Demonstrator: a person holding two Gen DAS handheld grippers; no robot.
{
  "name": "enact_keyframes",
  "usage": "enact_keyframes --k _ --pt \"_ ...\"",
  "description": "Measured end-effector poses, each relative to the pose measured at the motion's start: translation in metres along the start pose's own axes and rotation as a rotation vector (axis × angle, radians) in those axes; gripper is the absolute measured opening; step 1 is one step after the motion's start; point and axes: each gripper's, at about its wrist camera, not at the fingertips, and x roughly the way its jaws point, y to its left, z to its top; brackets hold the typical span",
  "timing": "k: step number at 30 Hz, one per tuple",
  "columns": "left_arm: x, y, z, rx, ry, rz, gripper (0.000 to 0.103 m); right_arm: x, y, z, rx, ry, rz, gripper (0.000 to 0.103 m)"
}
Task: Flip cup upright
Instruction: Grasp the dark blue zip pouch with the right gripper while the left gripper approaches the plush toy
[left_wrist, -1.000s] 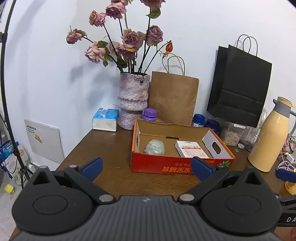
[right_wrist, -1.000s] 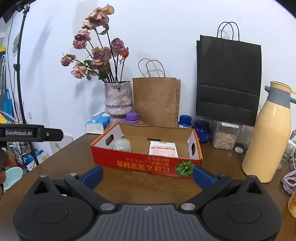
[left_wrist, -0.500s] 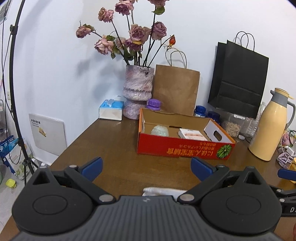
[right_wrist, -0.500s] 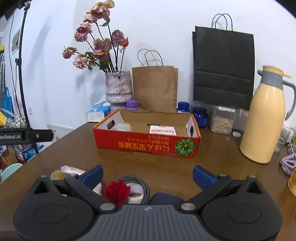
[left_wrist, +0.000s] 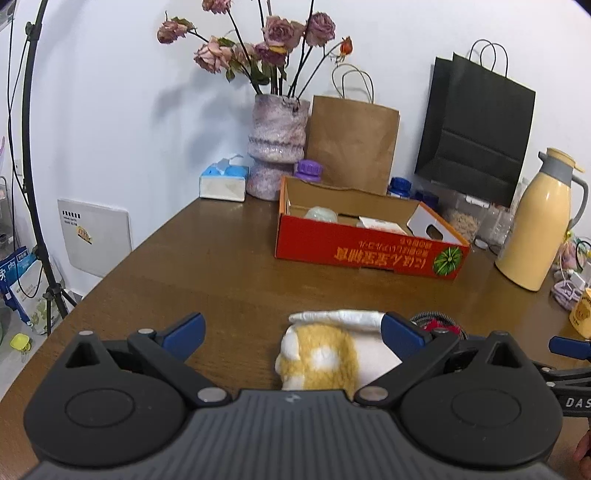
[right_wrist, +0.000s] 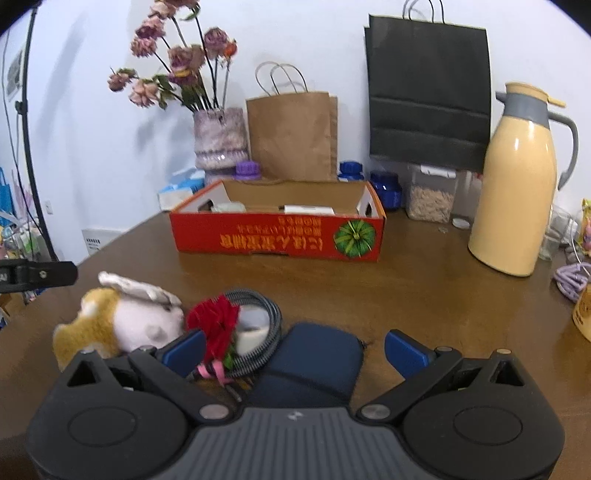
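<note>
Jaws wide on left gripper and right gripper, both empty. Red box: pale wrapped item, white packet. Bare table before it.

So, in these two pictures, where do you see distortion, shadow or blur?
Left wrist view: the fisheye bends the stand pole into an arc, and the flowers throw soft shadows on the wall. Right wrist view: the plush toy looks slightly blurred, and the flask carries pale glare.

The white cup sits inside a coiled cable.
</note>
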Motion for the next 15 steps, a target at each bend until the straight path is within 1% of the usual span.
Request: enact_keyframes --k 8,15 --pt "0.007 0.000 -0.006 -0.001 0.035 -0.005 0.103 0.021 -0.003 -0.013 0.015 0.072 -0.046 0.103" --pt "0.010 0.000 -0.008 -0.001 0.047 -0.012 0.103 0.040 -0.006 -0.017 0.046 0.121 -0.060 0.103"
